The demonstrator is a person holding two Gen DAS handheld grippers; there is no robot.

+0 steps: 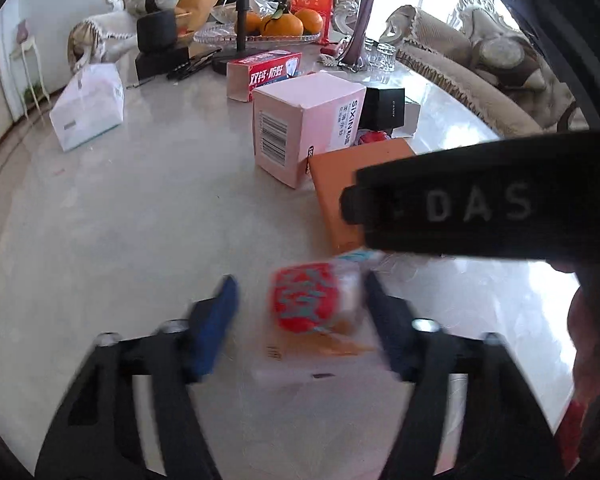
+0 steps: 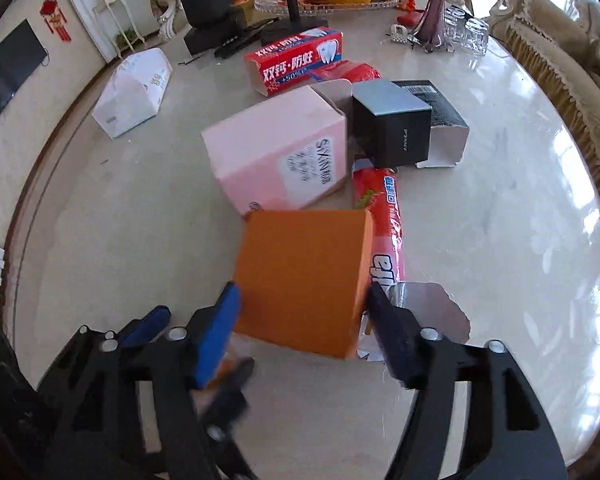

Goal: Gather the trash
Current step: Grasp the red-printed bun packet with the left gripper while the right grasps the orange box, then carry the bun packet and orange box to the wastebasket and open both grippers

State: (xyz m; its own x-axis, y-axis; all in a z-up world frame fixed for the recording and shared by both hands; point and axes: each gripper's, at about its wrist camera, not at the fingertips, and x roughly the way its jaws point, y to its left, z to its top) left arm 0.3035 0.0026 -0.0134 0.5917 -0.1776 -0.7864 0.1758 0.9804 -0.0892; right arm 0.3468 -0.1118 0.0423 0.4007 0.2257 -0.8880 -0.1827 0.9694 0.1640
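On the marble tabletop, your right gripper bracketed the orange cardboard box, jaws apart, ready to clamp; your left gripper, also unclenched, straddled a blurred red wrapper.

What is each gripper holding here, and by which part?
Right gripper: jaws bracket the orange box at its near corners; contact unclear. Left gripper: open around a blurred red wrapper, not gripping.

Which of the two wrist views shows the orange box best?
The right wrist view: the orange box sits nearly whole between the right gripper fingers, top face and side edge both clear. In the left wrist view the orange box is largely hidden behind a black gripper body marked DAS.
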